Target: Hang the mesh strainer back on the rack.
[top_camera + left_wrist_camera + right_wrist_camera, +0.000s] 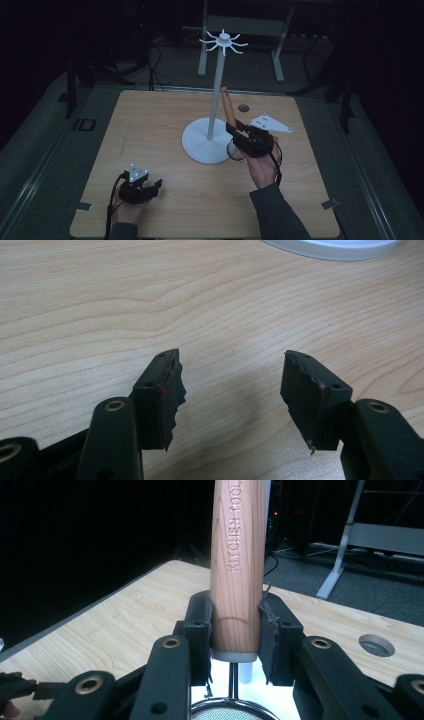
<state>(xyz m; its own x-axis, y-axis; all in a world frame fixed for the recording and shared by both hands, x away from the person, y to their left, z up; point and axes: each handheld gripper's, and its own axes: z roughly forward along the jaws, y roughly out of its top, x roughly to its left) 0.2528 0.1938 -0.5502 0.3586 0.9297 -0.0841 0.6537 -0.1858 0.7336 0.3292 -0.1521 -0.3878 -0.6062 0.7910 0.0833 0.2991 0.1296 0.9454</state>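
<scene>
from the high view, my left hand-held gripper (150,187) rested low on the near left part of the wooden worktop (150,130), its grey three-cornered plate facing up, well apart from everything else. my right hand-held gripper (234,126) sat just beside the round white base of the hanger stand (216,95), on its right side. it held a wooden-handled strainer (227,106) whose handle rose up and leaned a little toward the stand's pole. the strainer's small round mesh ring showed below my hand, near the edge of the base. the stand's pole stood upright, with white hooks fanning out from its top. a small round hole (243,107) lay in the worktop behind my right hand.

in the left gripper view, my two black jaws stood wide apart over bare wood grain, nothing between them. their ragged pads (172,395) faced each other across the gap. the curved rim of the white stand base (332,249) showed at the top edge.

in the right gripper view, my jaws were clamped on the lower end of the strainer's handle (236,570), one pad on each side. the handle stood upright and bore the stamped words "kitchen tool". below the grip, a thin metal stem ran down to the mesh rim (230,711). the round hole (376,645) sat in the worktop to the right.
</scene>
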